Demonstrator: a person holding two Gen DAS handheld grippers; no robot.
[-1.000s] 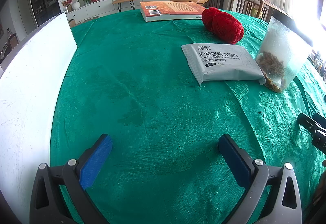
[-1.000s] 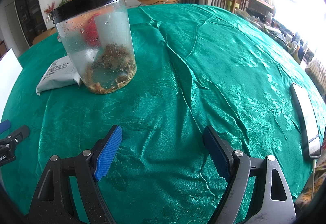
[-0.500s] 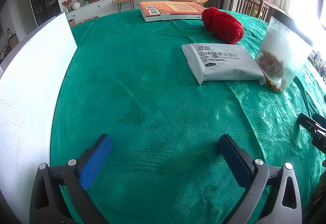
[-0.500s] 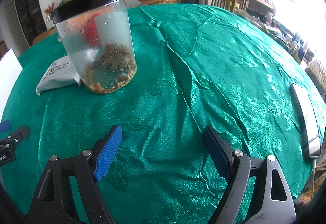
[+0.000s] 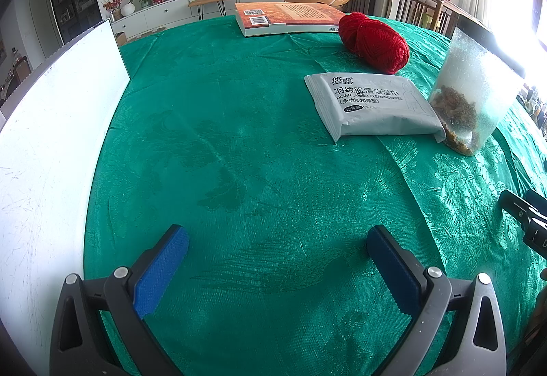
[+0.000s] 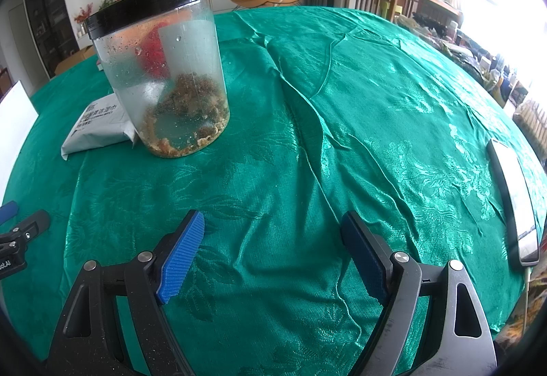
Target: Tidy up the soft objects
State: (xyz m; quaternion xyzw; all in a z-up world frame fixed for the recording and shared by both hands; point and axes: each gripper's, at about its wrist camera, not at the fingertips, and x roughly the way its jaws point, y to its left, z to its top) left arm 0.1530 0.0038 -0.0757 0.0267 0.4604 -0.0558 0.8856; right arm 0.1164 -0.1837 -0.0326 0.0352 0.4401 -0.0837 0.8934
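Emerald-green damask tablecloth [image 5: 239,122] woven with a tone-on-tone floral and leaf pattern. Bright red yarn ball [image 5: 376,42], pale grey wipes pack [image 5: 372,105] printed with dark lettering, orange-covered book [image 5: 287,16] with white page edges. Clear plastic jar [image 6: 164,75] with black lid [image 6: 147,4] and brown-orange crumbs, plain white board [image 5: 51,143], blue pads [image 6: 181,253] on black gripper fingers.

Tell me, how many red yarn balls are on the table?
1. The yarn ball lies on the far side of the green tablecloth, between the book and the wipes pack. Another could hide behind the jar.
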